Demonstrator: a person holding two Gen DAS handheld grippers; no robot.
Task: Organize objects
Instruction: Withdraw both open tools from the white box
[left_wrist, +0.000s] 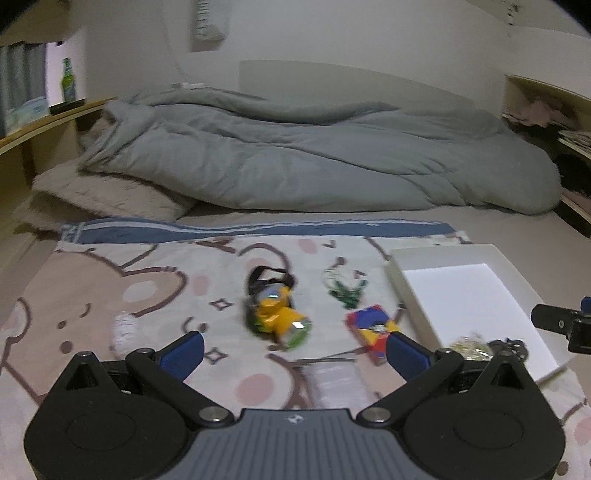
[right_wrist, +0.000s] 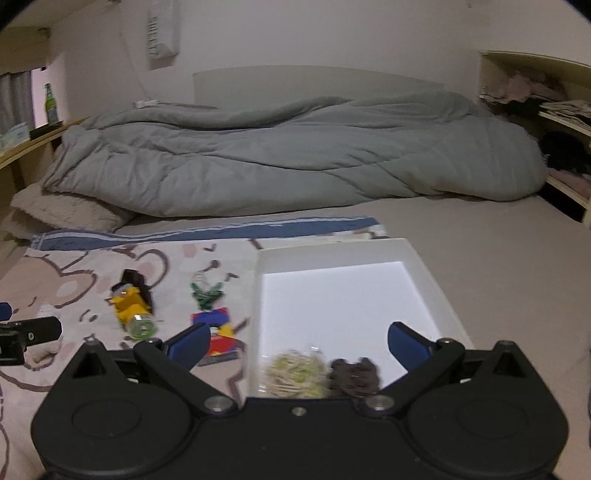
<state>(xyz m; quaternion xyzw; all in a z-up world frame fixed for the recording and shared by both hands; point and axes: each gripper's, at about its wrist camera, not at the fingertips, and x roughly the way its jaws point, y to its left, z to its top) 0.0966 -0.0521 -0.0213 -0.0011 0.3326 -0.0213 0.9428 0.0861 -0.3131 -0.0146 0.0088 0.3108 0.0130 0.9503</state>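
We are holding both sets of jaws wide apart with nothing between them. The left gripper (left_wrist: 293, 349) is hovering low over the bear-print blanket (left_wrist: 110, 288) on the bed, and the right gripper (right_wrist: 299, 345) is hanging over the near end of the white tray (right_wrist: 432, 284), where a pale green bundle (right_wrist: 295, 373) and a dark clump (right_wrist: 354, 374) are already lying.

Straight ahead of our left jaws, the yellow toy flashlight (left_wrist: 275, 314) is lying on the blanket, its long axis running diagonally from far-left to near-right, with its black strap (left_wrist: 266, 277) trailing away from us. To its right we are seeing a colourful card packet (left_wrist: 373, 325), almost touching our right-hand finger, and beyond it a green tangle (left_wrist: 345, 290). A white fuzzy item (left_wrist: 123, 330) is sitting off to the left.

We are judging the left gripper nearer to everything left outside the tray, which lies to their right.
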